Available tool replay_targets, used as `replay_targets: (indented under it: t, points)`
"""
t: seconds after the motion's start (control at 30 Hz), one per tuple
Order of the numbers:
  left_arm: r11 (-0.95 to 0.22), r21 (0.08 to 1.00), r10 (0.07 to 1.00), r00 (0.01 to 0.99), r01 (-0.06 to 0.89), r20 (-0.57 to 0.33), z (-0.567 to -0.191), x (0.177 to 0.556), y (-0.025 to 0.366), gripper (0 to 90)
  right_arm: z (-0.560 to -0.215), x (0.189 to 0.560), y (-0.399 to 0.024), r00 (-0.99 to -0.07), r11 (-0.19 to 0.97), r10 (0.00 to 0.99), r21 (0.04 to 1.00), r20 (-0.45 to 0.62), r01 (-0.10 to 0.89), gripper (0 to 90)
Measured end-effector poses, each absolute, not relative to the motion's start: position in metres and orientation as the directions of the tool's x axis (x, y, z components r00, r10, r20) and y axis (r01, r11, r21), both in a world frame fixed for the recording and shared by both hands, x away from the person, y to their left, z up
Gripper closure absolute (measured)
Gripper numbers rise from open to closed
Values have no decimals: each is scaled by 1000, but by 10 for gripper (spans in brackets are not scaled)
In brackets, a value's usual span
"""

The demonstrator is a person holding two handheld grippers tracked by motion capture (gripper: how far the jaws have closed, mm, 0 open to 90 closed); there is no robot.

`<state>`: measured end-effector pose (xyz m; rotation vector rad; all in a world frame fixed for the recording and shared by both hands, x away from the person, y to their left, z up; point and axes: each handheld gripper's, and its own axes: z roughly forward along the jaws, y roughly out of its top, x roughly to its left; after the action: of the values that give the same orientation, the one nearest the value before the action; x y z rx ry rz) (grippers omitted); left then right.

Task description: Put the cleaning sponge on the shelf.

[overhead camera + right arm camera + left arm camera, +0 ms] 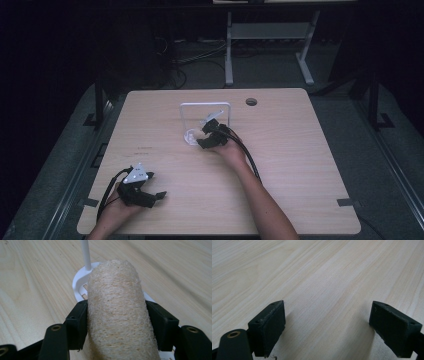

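Nearest the person, the left gripper (pixel 159 195) rested on the table (pixel 300 165), jaws wide apart and empty. Farther out, the right gripper (pixel 116 322) clamped a loofah sponge (pixel 117 312) just over the white rack (pixel 186 111)'s base; setting it down and letting go apparently remained.

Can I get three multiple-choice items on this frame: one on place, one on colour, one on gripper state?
1. Where is the left gripper?
A. near table corner
B. at the rack
C. off the table

2. What colour is the rack?
A. black
B. white
C. red

3. How is the right gripper?
A. open and empty
B. shut on nothing
C. shut on the loofah sponge

Answers: 1 A, the high view shows it low at the left edge; 2 B, its frame is white; 3 C, both pads press the sponge's sides.
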<state>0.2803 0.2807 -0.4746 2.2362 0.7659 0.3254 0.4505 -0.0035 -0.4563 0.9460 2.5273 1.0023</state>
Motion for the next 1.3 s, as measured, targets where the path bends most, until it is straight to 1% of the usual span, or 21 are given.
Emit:
replay_targets:
  t: [0.47, 0.63, 0.93, 1.1, 1.13, 1.23, 1.3]
  points:
    - [-550, 718, 613, 790, 427, 1, -475, 280, 281, 130, -460, 452, -2, -753, 555, 658, 676, -1, 484, 378]
    - [-550, 718, 613, 790, 426, 1, -475, 280, 281, 130, -458, 452, -2, -751, 553, 660, 682, -7, 479, 351]
    - [-551, 718, 613, 790, 426, 1, -475, 280, 281, 130, -441, 445, -8, -752, 527, 659, 715, -1, 460, 340]
    - [-551, 718, 613, 790, 425, 3, -475, 280, 281, 130, -431, 439, -13, -758, 531, 652, 727, -23, 435, 341]
    - [-551, 718, 613, 790, 425, 2, -475, 280, 281, 130, -428, 436, -14, -755, 526, 656, 726, -16, 442, 342]
    - [-553, 717, 612, 791, 424, 5, -475, 281, 281, 130, -422, 431, -17, -759, 529, 651, 731, -24, 430, 354]
    - [-552, 717, 612, 791, 425, 3, -475, 280, 281, 130, -418, 427, -19, -764, 531, 644, 737, -30, 418, 386]
